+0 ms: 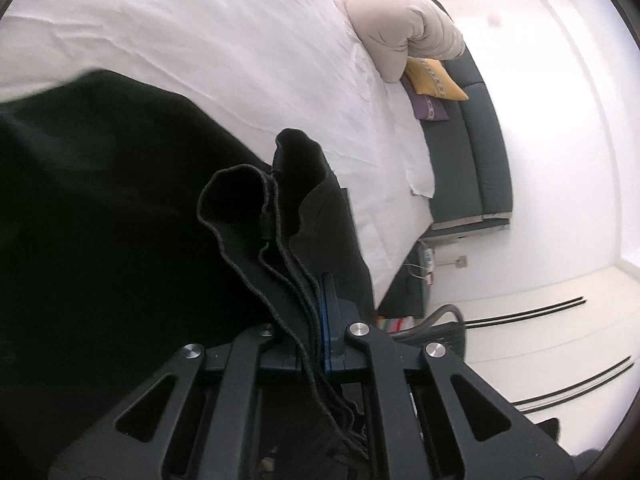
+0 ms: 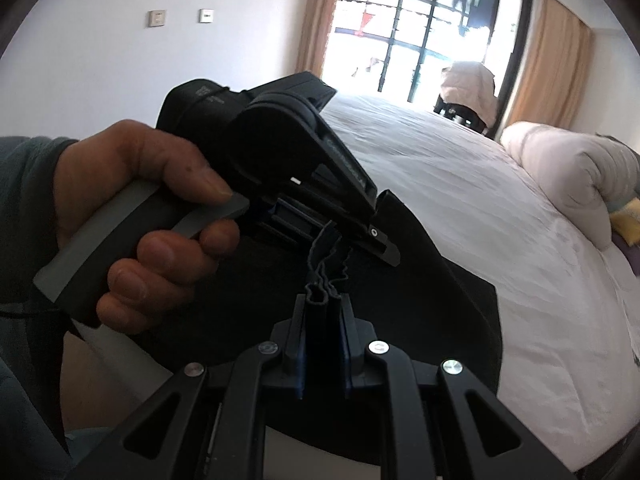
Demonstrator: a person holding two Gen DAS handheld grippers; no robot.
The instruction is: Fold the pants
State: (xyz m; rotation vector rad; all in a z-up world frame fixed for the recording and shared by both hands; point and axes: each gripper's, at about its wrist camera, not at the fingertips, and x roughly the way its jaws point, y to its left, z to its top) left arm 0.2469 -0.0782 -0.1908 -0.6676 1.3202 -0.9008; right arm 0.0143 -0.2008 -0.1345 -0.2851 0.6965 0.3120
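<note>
Both tongs are pinching the black pants (image 1: 100,200) along a bunched edge, held up above the bed (image 1: 200,20). The left tongs (image 1: 316,312) clamp several layers of hem between blue pads; the right tongs (image 2: 324,308) grip a pleated fold close beside them (nearly touching). The person's left hand (image 2: 132,216) wraps the grey handle. Loose fabric drapes down onto the white sheet.

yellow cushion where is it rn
In the left wrist view, the yellow cushion lies upper right, on a purple cushion, tucked beside the rolled beige duvet.
</note>
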